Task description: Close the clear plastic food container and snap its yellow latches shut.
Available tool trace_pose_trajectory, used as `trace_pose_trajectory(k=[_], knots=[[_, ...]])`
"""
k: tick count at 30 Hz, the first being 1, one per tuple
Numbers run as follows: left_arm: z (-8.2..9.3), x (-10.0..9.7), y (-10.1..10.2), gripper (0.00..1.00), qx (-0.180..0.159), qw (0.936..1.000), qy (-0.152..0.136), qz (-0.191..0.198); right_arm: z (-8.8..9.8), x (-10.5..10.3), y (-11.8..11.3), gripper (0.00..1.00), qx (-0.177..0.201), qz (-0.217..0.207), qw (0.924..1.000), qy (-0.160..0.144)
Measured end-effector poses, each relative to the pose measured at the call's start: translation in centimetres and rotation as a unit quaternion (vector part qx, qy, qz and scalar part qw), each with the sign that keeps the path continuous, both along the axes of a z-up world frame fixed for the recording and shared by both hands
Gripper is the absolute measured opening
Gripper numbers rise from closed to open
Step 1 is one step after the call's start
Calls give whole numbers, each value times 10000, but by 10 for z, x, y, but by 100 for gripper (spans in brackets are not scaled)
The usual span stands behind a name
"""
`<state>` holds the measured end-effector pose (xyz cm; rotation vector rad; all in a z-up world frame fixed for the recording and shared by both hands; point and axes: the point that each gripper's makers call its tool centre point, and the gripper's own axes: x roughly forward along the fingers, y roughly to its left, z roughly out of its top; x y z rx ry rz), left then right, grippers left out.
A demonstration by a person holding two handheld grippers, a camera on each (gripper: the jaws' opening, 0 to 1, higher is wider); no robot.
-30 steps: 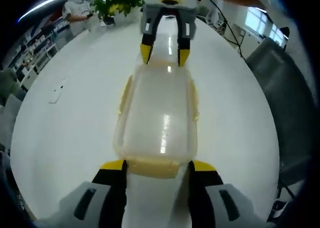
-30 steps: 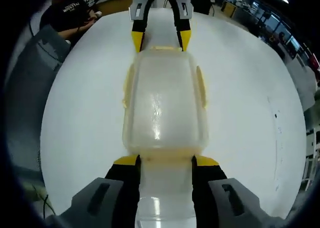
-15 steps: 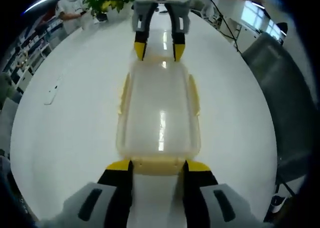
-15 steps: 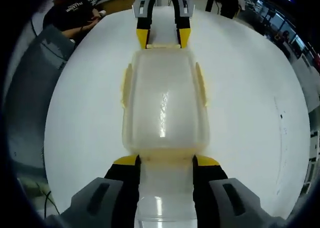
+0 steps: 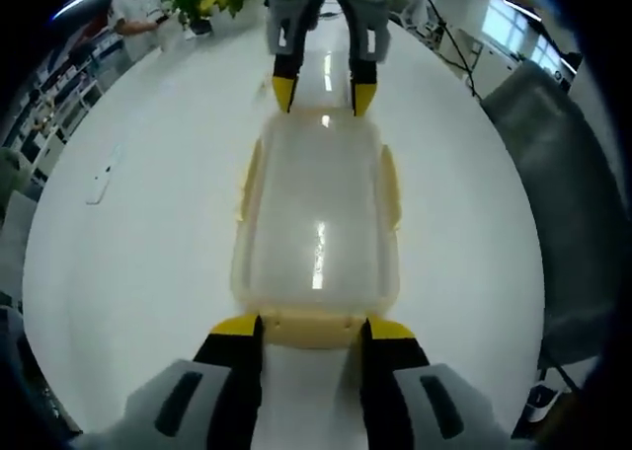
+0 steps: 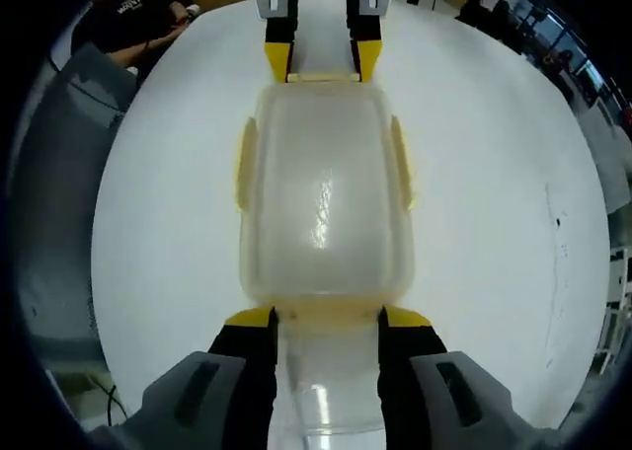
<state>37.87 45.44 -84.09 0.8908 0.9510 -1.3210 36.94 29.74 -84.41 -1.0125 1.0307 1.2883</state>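
Lidded clear plastic food container (image 5: 316,223) on white surface (image 5: 148,223) | 2 hand-held grippers, left (image 5: 311,330) and right (image 6: 326,322), jaws apart at end latches | uneven pressing could skid it

Bright overhead light glares off the container lid (image 5: 318,223); fisheye edges blur.

1. The left gripper (image 5: 308,328) reaches forward, jaws parted, yellow tips level with each other.
2. The right gripper (image 6: 326,319) faces it from the opposite side, jaws parted about as wide, tips low.
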Motion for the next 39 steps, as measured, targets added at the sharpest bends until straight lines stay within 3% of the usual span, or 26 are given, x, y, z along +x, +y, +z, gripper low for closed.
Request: trace_pose_trajectory(k=[2, 5, 9, 13, 17, 21, 29, 33, 39], knots=[[8, -1, 1, 33, -31, 10000, -85, -23, 6, -2, 1, 36, 18, 4, 10000, -22], [26, -3, 8, 33, -46, 9996, -262, 16, 29, -3, 7, 36, 331, 26, 9994, -66], [44, -16, 15, 33, -46, 9993, -206, 310, 53, -9, 13, 36, 489, 287, 9982, -213], [61, -32, 14, 33, -60, 9985, -150, 526, 64, -18, 12, 36, 479, 456, 9976, -222], [78, -39, 14, 33, -42, 9979, -305, 577, 83, -21, 10, 36, 647, 555, 9960, -257], [99, -46, 8, 33, -51, 9970, -299, 709, 104, -26, 5, 36, 715, 665, 9946, -346], [145, -47, -12, 33, 12, 9960, -555, 701, 147, -22, -11, 36, 898, 667, 9919, -609], [159, -43, -25, 33, 14, 9955, -675, 659, 167, -17, -25, 36, 950, 642, 9906, -750], [179, -34, -46, 33, -44, 9954, -754, 589, 184, -14, -46, 36, 936, 561, 9903, -858]])
